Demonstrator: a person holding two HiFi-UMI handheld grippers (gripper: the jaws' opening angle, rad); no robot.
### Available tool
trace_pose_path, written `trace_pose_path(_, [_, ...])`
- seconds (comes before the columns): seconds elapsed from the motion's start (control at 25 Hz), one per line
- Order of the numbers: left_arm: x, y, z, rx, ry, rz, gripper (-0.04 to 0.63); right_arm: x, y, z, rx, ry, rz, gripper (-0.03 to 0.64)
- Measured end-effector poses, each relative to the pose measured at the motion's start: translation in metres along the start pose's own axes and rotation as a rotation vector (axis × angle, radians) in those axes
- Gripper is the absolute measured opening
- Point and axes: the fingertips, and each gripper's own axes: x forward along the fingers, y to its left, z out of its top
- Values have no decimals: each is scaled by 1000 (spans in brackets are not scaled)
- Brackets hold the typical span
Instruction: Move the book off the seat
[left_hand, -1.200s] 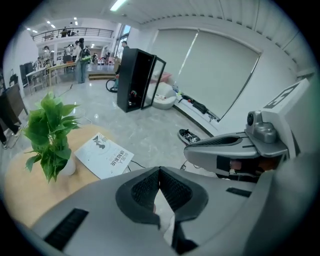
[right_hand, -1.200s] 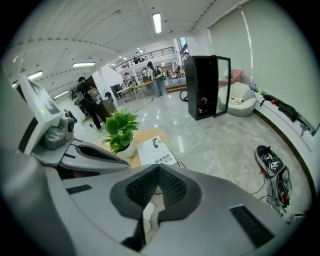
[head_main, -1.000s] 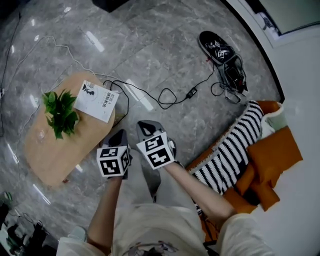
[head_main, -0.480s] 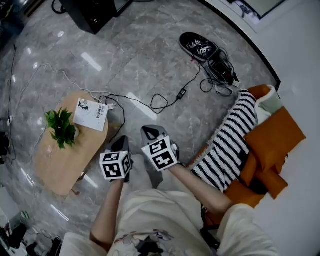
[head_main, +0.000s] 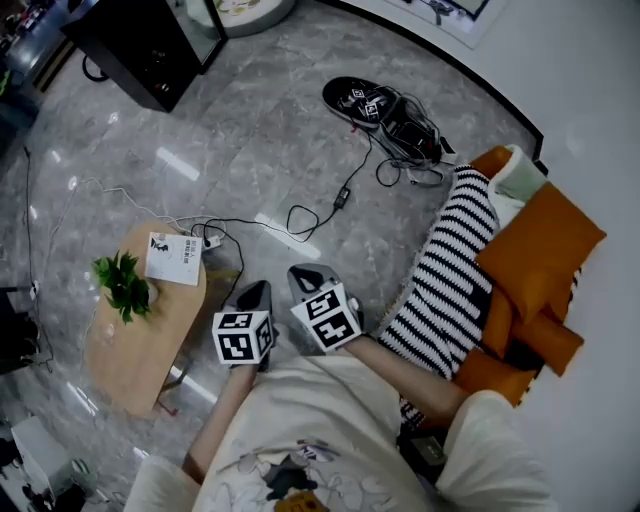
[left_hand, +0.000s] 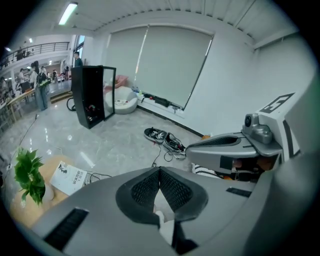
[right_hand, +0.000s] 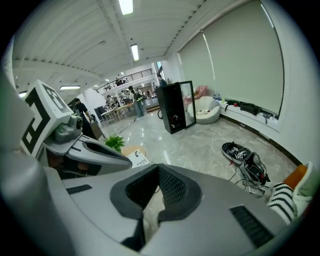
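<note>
The white book lies flat on the small wooden table, beside a potted green plant. Both grippers hang side by side over the grey floor, to the right of the table and apart from the book. My left gripper is shut with nothing between its jaws, and so is my right gripper. The left gripper view shows the jaw tips of the left gripper meeting, with the book far below at left. In the right gripper view the right gripper is closed too, and the book is small behind it.
An orange sofa with a black-and-white striped blanket stands at the right. A black cable runs across the floor to shoes and tangled cords. A black cabinet stands at the far left.
Both grippers have risen and drawn back from the table, still shut and side by side. The table and book look smaller and farther off; the book has stayed where it lay.
</note>
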Motion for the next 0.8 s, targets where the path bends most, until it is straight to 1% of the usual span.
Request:
trace_pose_path(0.08, [-3,-20,7,28,-11,-14,9,-19,-4,-1,-2,-19,-5,8])
trace_pose_path(0.24, [-9,-53,13,61,-25,-41,9,-49,-8,-3,11,-58,-19,8])
trace_pose_path(0.4, [-11,-80,13,95,-44,-58,9,-75,-17,-6,42,-105,-55,8])
trace_pose_path(0.52, [-16,-90,18,109,-63,-62,9,-92,-24,-5,38,-144,-116,8])
trace_pose_path(0.64, [-23,-95,20,131,-72,-79,9,-105,-22,-7,26,-186,-172,8])
trace_pose_path(0.72, [-25,-97,18,145,-69,-97,9,-108,-21,-8,14,-202,-197,8])
trace_pose_path(0.8, [-21,-98,13,142,-53,-109,9,-113,-22,-9,16,-204,-220,8])
